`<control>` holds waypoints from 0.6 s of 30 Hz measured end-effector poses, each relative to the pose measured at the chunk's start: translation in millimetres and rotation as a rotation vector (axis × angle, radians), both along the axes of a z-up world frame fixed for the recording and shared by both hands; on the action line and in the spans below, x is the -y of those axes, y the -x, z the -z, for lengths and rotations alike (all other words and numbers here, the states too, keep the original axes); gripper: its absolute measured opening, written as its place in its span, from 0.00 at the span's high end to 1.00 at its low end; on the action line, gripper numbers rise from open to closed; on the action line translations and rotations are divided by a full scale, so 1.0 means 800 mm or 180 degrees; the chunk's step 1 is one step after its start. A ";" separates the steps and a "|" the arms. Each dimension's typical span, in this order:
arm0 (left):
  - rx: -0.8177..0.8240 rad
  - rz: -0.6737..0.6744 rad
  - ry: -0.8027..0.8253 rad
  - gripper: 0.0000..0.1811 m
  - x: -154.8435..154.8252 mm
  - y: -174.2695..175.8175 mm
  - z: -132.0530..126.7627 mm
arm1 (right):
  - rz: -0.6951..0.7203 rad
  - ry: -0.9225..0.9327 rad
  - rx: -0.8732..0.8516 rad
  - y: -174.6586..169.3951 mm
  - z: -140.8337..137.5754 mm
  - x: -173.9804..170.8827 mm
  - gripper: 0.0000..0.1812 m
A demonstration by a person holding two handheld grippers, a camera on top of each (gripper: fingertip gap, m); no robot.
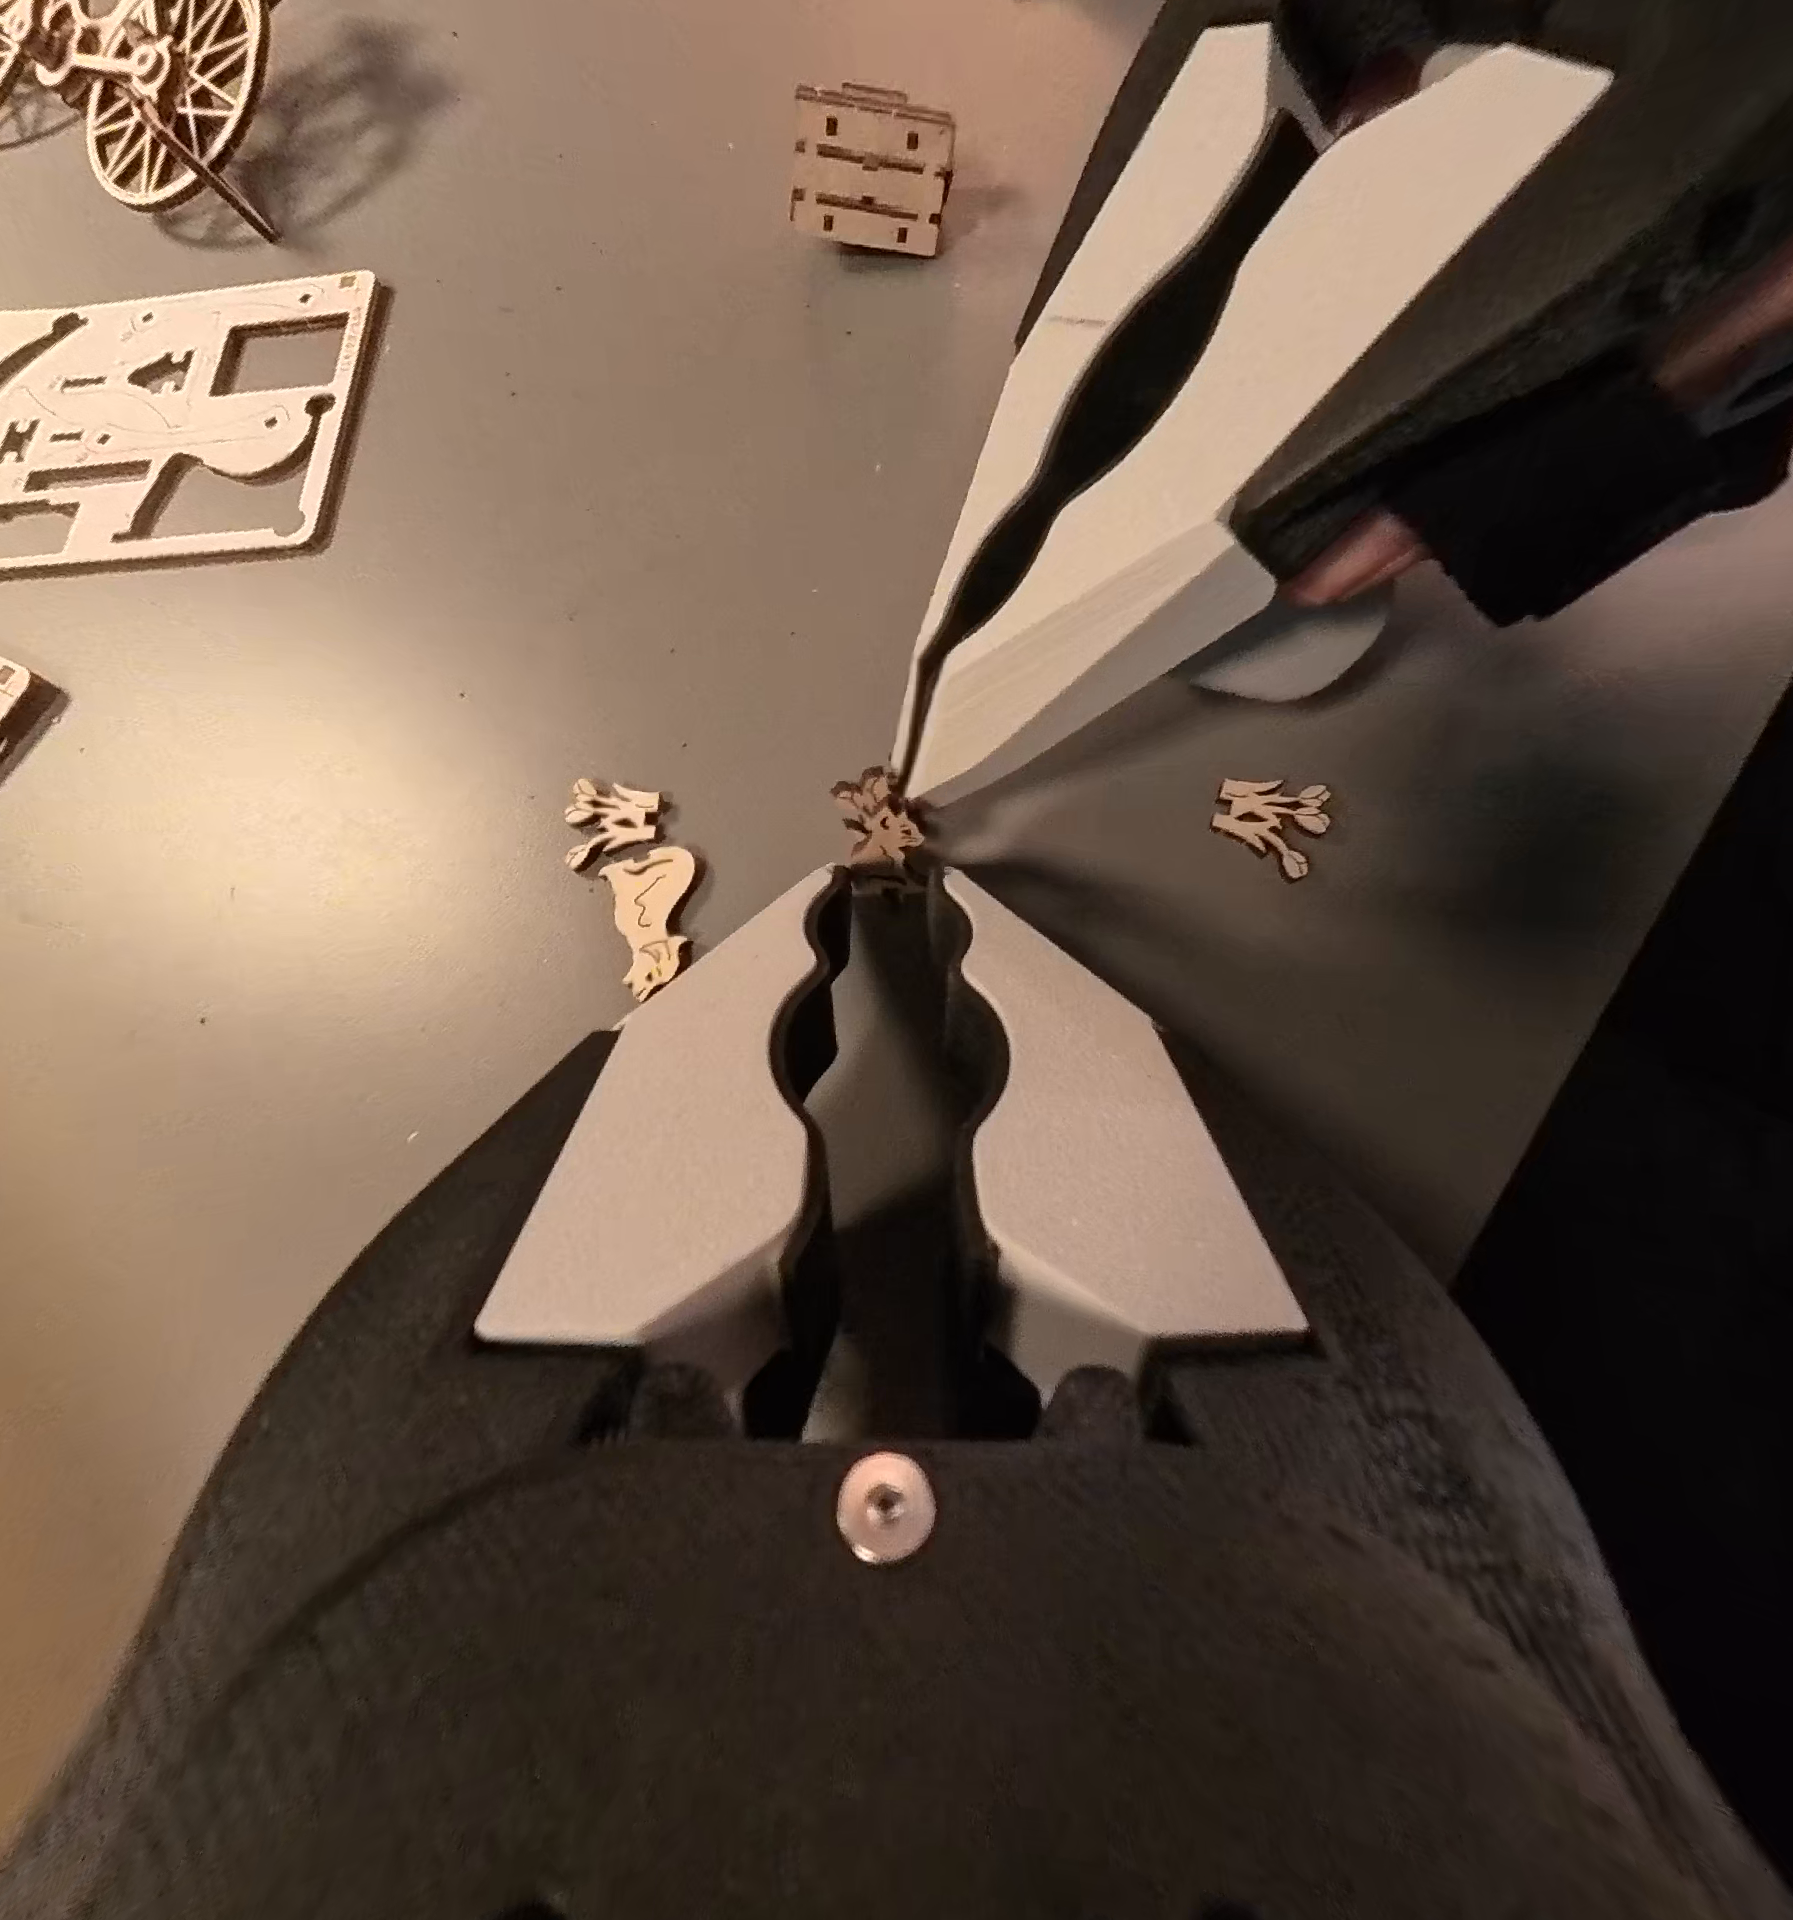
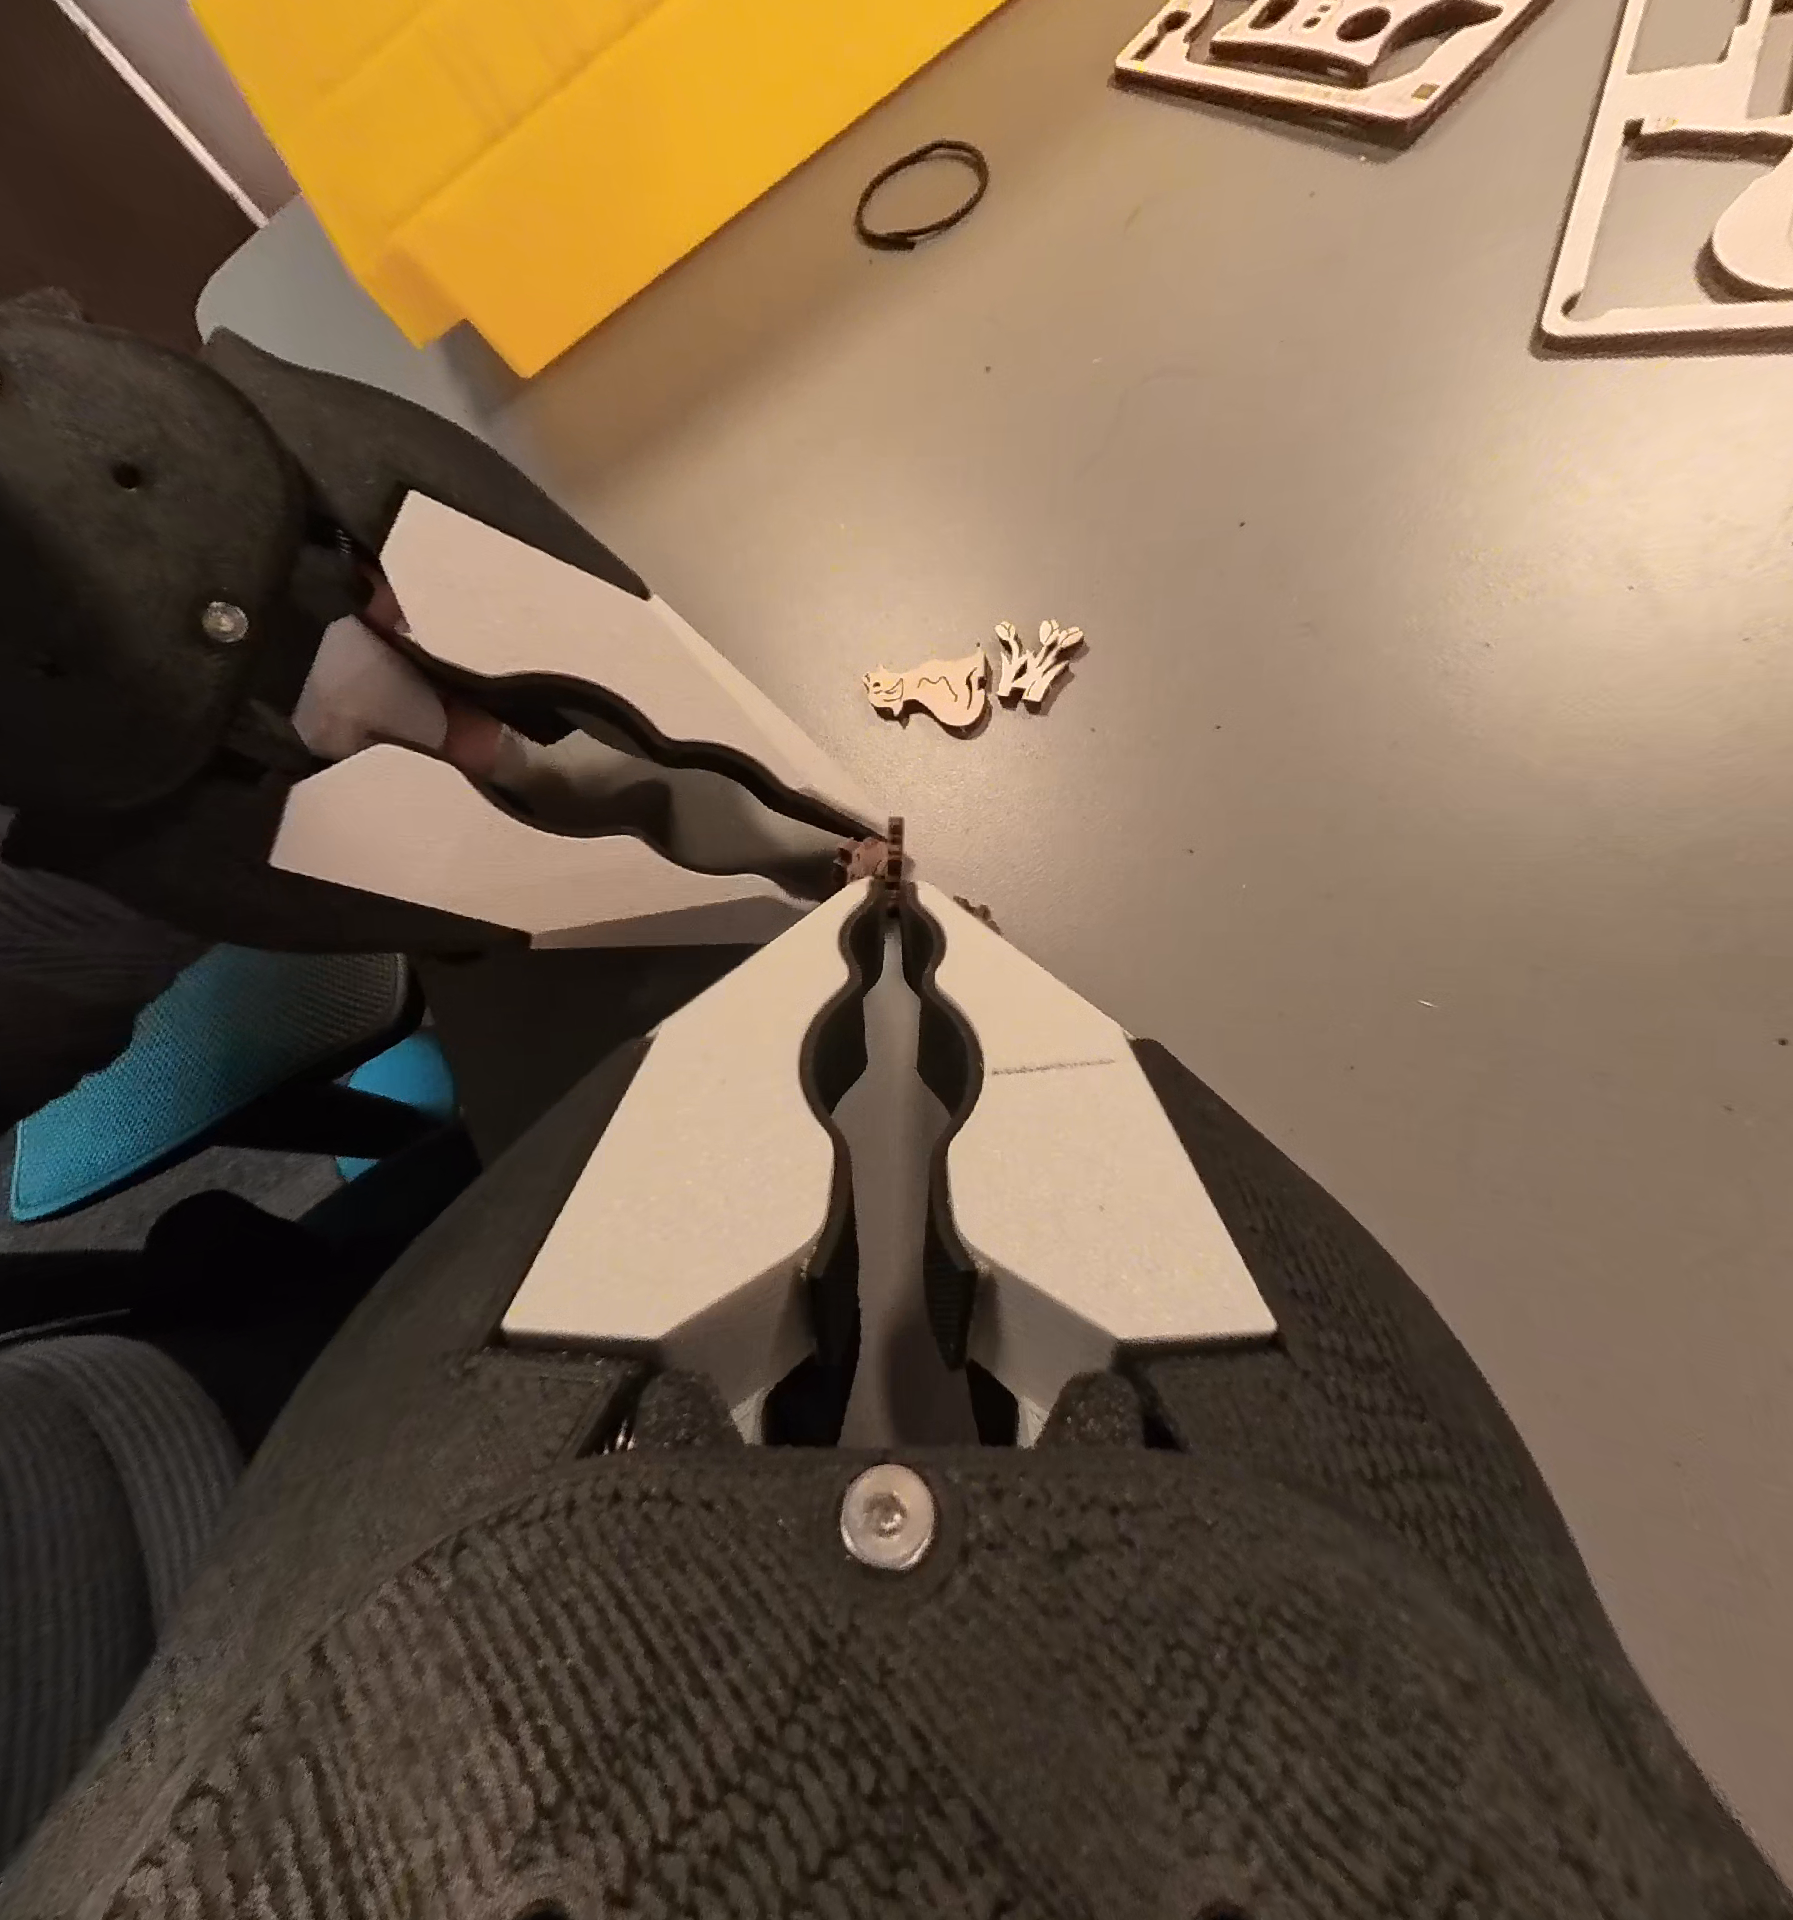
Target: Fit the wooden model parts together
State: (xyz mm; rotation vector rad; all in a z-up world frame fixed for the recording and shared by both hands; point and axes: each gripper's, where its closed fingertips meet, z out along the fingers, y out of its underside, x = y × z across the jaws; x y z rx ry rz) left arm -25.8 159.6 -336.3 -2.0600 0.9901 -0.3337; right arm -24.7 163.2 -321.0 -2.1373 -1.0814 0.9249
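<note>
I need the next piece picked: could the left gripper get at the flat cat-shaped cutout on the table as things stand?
Probably not yet: the left gripper is shut on a small wooden part that the right gripper also pinches. The cat cutout lies uncovered just beside it.

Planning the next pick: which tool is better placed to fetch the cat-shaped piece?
Left, probably. The cat-shaped piece lies just beside the tips of the left tool, on the side away from the right tool. Both tools are shut on the wooden part, so it must let go first.

Both grippers, right gripper and left gripper, pinch small wooden pieces together above the table.
</note>
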 end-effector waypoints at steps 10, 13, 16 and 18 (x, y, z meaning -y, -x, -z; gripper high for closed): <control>-0.0073 -0.0365 -0.0101 0.93 -0.004 0.000 -0.001 | 0.0269 -0.0064 -0.0061 0.000 -0.002 -0.003 1.00; -0.0080 -0.0422 -0.0111 0.93 -0.005 0.001 -0.001 | 0.0321 -0.0036 -0.0106 0.001 -0.003 -0.003 1.00; -0.0063 -0.0434 -0.0088 0.93 -0.005 0.001 -0.001 | 0.0363 -0.0037 -0.0122 0.002 -0.003 -0.003 1.00; -0.0048 -0.0428 -0.0070 0.93 -0.004 0.000 -0.001 | 0.0395 -0.0076 -0.0099 0.002 -0.001 -0.004 1.00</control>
